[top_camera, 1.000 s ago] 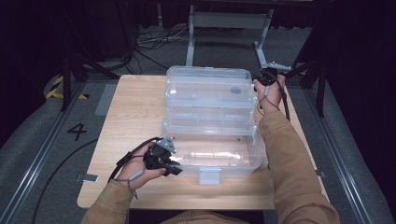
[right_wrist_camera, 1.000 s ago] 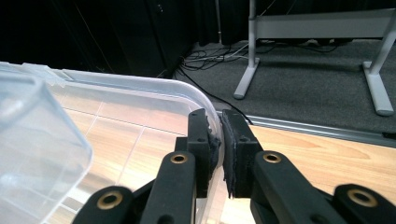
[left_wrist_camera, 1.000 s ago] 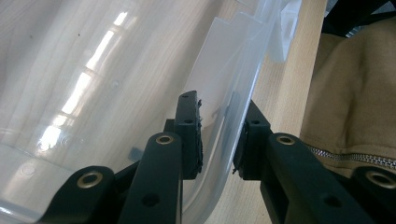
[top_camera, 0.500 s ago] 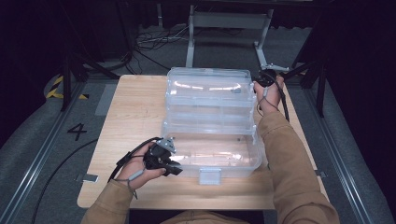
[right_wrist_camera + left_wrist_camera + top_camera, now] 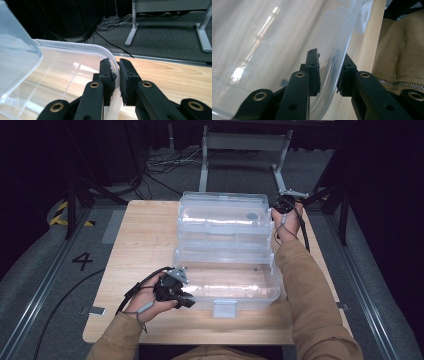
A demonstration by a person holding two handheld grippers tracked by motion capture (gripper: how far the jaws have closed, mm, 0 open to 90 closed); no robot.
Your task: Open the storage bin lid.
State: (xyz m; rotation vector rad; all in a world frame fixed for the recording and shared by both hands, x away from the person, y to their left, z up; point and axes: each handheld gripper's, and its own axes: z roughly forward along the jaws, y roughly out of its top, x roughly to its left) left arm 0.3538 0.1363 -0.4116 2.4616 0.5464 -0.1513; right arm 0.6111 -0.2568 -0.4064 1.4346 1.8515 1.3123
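Observation:
A clear plastic box (image 5: 225, 287) lies open on the wooden table (image 5: 145, 235), its lid (image 5: 220, 215) tipped back at the far side and a clear inner tray (image 5: 225, 249) between them. My left gripper (image 5: 187, 297) is at the box's near left corner; in the left gripper view its jaws (image 5: 328, 75) are shut on the box wall (image 5: 334, 50). My right gripper (image 5: 277, 209) is at the lid's far right corner; in the right gripper view its jaws (image 5: 117, 75) are shut on the lid's rounded rim (image 5: 75, 46).
A white latch (image 5: 225, 308) hangs off the box's front wall near the table's front edge. Metal frame legs (image 5: 205, 165) and loose cables (image 5: 165, 162) are on the floor behind the table. A floor mark "4" (image 5: 82, 261) lies to the left.
The glare on the lid has shifted a little, so the lid has tilted slightly in the right gripper. The left gripper and the box base have stayed put.

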